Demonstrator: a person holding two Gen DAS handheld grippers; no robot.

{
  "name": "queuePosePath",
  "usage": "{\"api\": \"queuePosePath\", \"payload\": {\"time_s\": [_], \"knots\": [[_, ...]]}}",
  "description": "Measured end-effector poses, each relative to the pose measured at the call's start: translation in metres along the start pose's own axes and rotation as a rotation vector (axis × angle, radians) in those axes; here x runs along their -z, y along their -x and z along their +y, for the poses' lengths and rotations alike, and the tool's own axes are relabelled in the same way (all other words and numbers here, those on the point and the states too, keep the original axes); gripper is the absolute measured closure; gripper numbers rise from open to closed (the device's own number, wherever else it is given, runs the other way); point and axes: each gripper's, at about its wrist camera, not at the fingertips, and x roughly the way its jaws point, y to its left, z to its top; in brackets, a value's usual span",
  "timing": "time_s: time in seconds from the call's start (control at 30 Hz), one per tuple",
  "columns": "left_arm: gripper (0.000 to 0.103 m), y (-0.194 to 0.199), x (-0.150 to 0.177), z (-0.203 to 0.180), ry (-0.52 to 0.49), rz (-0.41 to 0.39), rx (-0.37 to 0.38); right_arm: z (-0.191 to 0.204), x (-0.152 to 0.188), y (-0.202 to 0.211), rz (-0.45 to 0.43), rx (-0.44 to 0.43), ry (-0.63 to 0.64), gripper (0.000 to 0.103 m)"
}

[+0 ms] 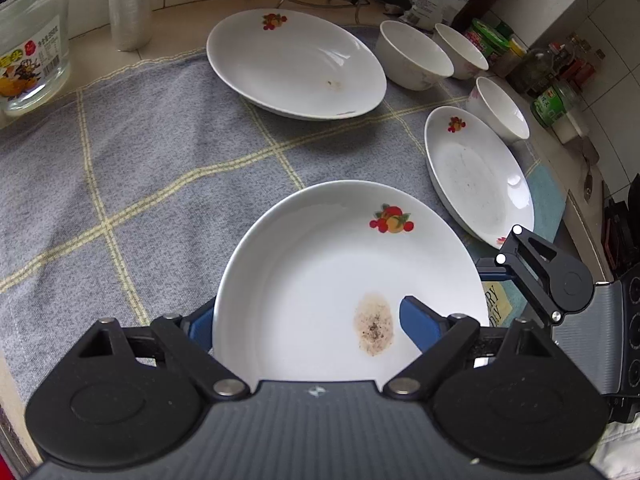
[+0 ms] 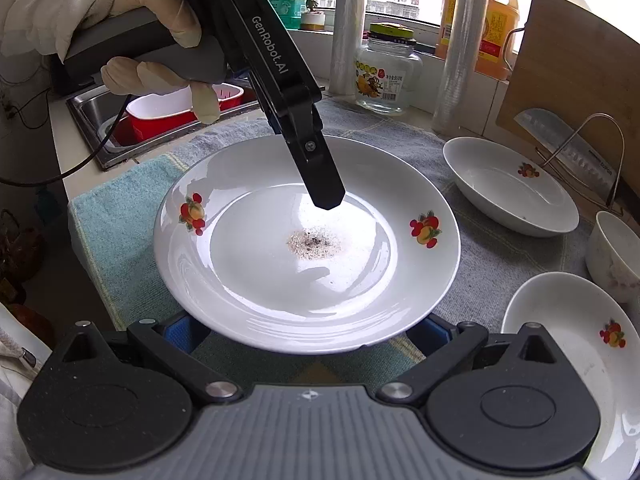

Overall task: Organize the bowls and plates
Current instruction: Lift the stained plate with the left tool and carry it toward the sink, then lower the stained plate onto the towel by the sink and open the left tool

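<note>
Left gripper (image 1: 304, 324) clamps the stained plate's (image 1: 320, 272) rim, lifted over the grey cloth (image 1: 120, 184). Right gripper (image 2: 308, 330) beneath it, grip unclear. Thin rim hold: a tilt could slide it onto the plate (image 1: 476, 176) just beyond.

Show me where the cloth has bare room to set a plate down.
The widest bare patch of grey checked cloth lies between the glass jar, the far plate and the stained plate in the left claw. The right side is crowded: three bowls, another plate and bottles sit close together.
</note>
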Motion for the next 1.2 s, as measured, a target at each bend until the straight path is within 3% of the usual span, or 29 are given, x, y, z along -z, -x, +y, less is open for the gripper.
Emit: {"api": "queuePosePath", "payload": {"time_s": [0.6,1.2], "knots": [[0.014,0.041,0.011,0.074,0.127,-0.103,-0.073,0.008,-0.061,-0.062,-0.017,-0.092,0.107,0.000],[0.014,0.029,0.007,0.119,0.149,-0.113,-0.091,0.010,-0.085,-0.110,0.026,-0.086,0.099,0.000]]}}
